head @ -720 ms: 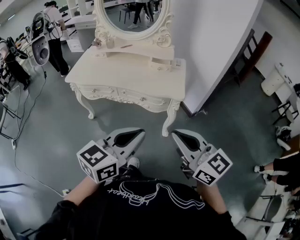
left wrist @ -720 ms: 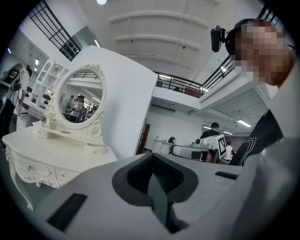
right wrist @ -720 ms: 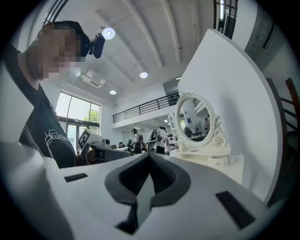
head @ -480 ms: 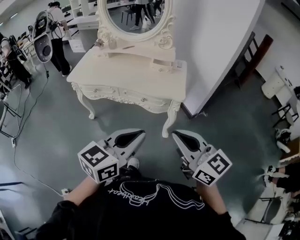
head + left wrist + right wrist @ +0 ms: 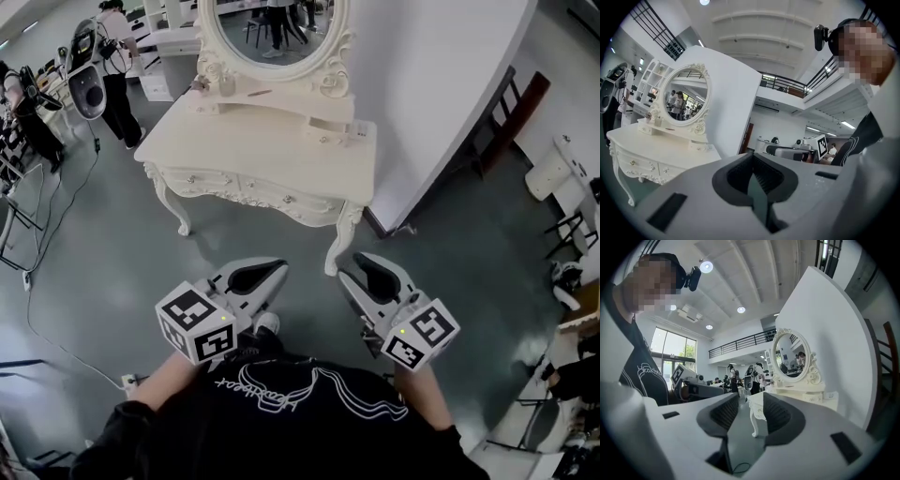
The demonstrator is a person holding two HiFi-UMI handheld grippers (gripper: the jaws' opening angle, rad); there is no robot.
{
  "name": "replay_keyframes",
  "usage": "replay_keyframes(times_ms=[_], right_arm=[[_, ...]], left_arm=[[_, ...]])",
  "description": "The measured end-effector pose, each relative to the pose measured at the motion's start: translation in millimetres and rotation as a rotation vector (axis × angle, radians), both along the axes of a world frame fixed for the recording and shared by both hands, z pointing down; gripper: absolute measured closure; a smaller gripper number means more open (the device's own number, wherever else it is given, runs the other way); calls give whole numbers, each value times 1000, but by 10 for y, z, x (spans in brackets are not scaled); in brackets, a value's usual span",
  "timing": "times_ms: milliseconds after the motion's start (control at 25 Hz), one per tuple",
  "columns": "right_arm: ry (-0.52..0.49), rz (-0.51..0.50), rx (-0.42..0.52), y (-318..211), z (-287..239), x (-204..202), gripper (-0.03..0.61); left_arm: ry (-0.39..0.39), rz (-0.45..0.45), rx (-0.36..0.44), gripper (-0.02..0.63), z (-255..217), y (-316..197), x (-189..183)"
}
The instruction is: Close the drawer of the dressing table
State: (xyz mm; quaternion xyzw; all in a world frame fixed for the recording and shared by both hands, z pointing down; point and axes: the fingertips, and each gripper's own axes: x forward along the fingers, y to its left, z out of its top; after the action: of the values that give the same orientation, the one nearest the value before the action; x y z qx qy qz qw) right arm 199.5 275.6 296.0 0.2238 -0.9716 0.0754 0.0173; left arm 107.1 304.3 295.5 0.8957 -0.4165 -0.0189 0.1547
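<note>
The white dressing table [image 5: 272, 155] with its oval mirror [image 5: 272, 28] stands on the grey floor ahead, a good way beyond both grippers. Its front drawers [image 5: 248, 187] look flush. A small drawer [image 5: 326, 133] of the shelf under the mirror juts forward a little. My left gripper [image 5: 279, 272] is held level at waist height with its jaw tips together and nothing between them [image 5: 752, 161]. My right gripper [image 5: 354, 269] is beside it, open and empty [image 5: 750, 413]. The table [image 5: 661, 154] is far off in the left gripper view, and the table [image 5: 801, 392] is equally distant in the right gripper view.
A white partition wall [image 5: 441, 94] runs right of the table, with a dark wooden frame [image 5: 511, 103] behind it. People with equipment [image 5: 108, 56] stand at the back left. A cable [image 5: 37, 281] trails over the floor at left. Chairs [image 5: 562, 178] stand at the right edge.
The right gripper has turned and shifted slightly left. The left gripper has kept its place. The table sits a touch further right in view.
</note>
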Motion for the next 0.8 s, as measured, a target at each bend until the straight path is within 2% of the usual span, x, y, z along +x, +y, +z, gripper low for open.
replay_keyframes(times_ms=[120,280,800], right_arm=[[8,23,-5,-89,43,12,370],[12,18,-28,-184,76,-5,337],[11,41,-65,-844,272,-212,351]], left_arm=[[2,-5,-11,611,45,-50,-29],[4,-8,-16,611,66,-146,-58],[15,7,-30,610,223,-802,-267]])
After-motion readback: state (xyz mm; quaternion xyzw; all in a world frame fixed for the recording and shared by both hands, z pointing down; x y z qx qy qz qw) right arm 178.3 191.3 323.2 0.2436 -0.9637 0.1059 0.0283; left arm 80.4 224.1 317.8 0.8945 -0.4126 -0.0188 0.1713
